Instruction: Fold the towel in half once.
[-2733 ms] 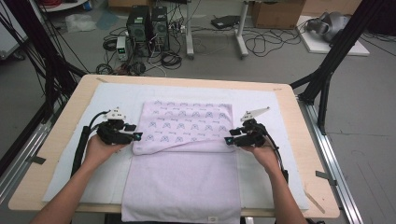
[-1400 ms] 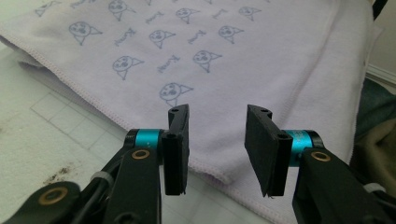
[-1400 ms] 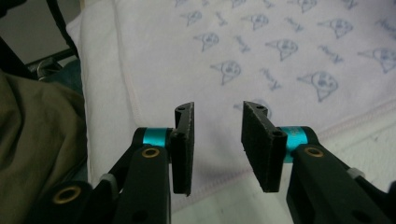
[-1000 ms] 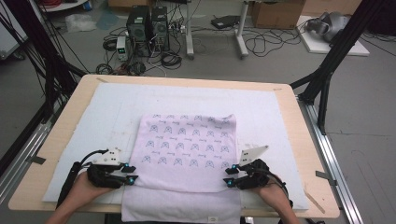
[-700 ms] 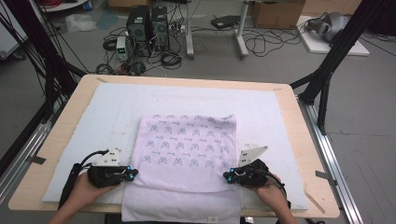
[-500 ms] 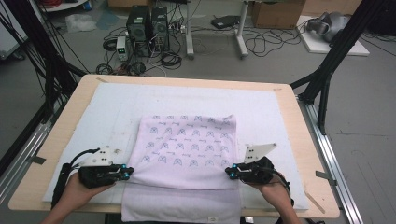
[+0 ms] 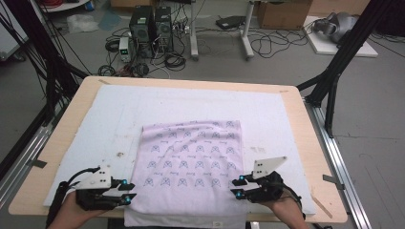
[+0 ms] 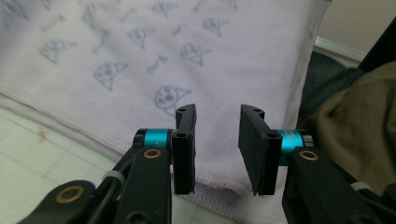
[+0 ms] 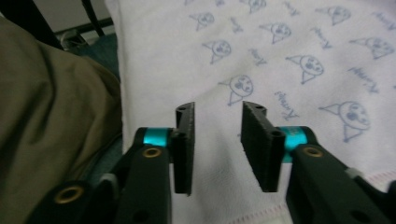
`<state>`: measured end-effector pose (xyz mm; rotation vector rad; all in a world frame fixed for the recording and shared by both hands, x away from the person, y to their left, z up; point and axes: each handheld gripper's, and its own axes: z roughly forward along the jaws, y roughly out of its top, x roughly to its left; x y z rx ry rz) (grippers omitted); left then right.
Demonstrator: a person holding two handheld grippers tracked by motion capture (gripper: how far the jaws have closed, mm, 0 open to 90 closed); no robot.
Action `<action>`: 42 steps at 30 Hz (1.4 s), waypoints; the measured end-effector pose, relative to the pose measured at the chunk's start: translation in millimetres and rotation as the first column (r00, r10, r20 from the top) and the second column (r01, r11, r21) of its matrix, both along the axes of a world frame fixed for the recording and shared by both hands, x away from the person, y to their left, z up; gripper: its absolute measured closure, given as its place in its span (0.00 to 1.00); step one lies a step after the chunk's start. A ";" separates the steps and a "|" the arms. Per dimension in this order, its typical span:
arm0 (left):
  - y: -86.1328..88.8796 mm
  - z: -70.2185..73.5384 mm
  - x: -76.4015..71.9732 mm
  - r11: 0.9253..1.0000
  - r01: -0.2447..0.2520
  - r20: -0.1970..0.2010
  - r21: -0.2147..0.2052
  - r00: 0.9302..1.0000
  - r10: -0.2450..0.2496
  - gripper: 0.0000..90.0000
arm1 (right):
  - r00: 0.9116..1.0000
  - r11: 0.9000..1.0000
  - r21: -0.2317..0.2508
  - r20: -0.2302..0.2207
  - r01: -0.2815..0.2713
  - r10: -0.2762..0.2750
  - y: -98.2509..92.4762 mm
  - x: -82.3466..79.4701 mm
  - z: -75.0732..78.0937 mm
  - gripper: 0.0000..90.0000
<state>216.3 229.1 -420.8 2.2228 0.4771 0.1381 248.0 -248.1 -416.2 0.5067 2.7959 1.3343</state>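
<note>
Patterned lilac cloth [image 7: 191, 167] lies flat on the white mat [image 7: 95, 124], its near hem hanging over the table's front edge. Left gripper [image 7: 128, 191] and right gripper [image 7: 237, 186] flank its near corners. Both jaws have just been opening and now stand parted, nothing between them, cloth released.

cloth [image 7: 191, 162] on mat [image 7: 110, 114], between grippers

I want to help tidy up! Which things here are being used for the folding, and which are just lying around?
Being used:
- printed cloth
- left gripper, jaws open, nothing between them
- right gripper, jaws open too
- white mat under the cloth

Just lying around:
- computer towers on the floor
- floor cables
- cardboard box
</note>
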 end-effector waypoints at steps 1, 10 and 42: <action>-1.9 -4.6 1.2 1.000 0.004 -0.002 0.018 1.000 -0.004 0.74 | 1.000 1.000 -0.011 -0.004 -0.016 0.016 3.1 0.8 -4.1 0.71; -6.6 -16.8 -0.1 0.999 0.020 -0.015 0.048 1.000 -0.020 0.98 | 0.998 0.995 -0.080 -0.015 -0.065 0.064 17.6 -1.7 -24.6 0.96; 4.0 -5.3 -32.8 0.998 0.065 -0.020 0.011 0.998 -0.065 0.98 | 0.988 0.986 -0.079 -0.055 -0.150 0.146 14.3 -19.4 -20.5 1.00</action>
